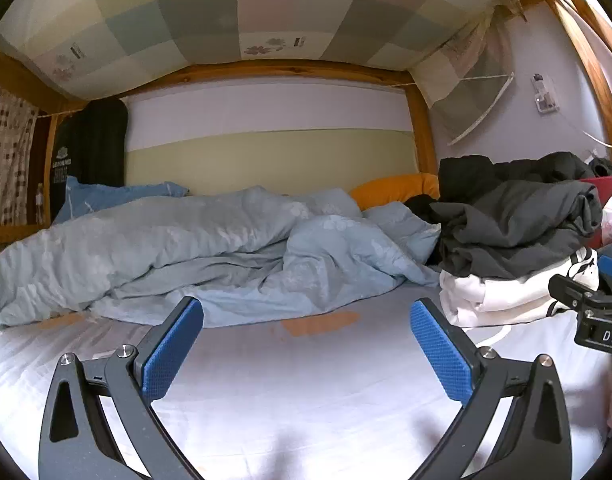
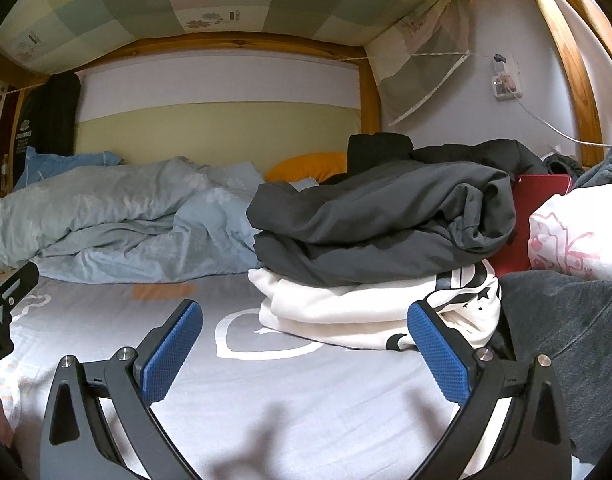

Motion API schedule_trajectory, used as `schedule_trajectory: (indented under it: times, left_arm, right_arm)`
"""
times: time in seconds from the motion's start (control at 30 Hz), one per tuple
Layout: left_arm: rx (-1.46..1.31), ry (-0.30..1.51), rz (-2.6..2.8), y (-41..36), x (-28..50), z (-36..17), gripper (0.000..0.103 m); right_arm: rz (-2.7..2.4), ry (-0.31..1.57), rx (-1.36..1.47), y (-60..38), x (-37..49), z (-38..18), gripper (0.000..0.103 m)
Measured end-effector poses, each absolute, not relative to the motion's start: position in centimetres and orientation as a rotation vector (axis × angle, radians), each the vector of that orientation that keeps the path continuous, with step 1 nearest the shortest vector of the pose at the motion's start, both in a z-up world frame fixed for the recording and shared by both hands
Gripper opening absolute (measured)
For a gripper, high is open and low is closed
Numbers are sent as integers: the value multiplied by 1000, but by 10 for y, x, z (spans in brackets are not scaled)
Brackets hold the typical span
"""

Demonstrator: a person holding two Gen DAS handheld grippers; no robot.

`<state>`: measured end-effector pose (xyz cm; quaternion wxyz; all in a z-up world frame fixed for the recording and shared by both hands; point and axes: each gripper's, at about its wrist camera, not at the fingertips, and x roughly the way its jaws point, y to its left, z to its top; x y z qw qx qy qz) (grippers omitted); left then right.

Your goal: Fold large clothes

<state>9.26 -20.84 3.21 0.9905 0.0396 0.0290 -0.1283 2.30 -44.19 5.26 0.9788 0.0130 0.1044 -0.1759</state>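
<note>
A folded dark grey garment (image 2: 382, 216) lies on top of a folded white garment with black print (image 2: 370, 312) on the bed, just ahead and right of my right gripper (image 2: 306, 344). That gripper is open and empty above the bed sheet (image 2: 265, 400). My left gripper (image 1: 306, 340) is open and empty above the sheet (image 1: 306, 400). The same stack shows at the right of the left wrist view, grey (image 1: 514, 224) over white (image 1: 506, 296). The right gripper's body (image 1: 594, 312) shows at the right edge of that view.
A rumpled light blue duvet (image 1: 165, 248) fills the back of the bed. An orange pillow (image 1: 398, 188), black clothes (image 2: 446, 152), a red box (image 2: 542, 184) and a white bag with pink print (image 2: 578, 232) lie at the back right. Wooden bunk posts frame the bed.
</note>
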Motion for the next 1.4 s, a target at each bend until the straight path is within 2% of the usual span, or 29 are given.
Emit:
schedule_trajectory:
  times: [1.4]
  left_arm:
    - [58, 80, -200, -199, 98, 30, 103]
  right_arm:
    - [-356, 208, 15, -440, 22, 51, 103]
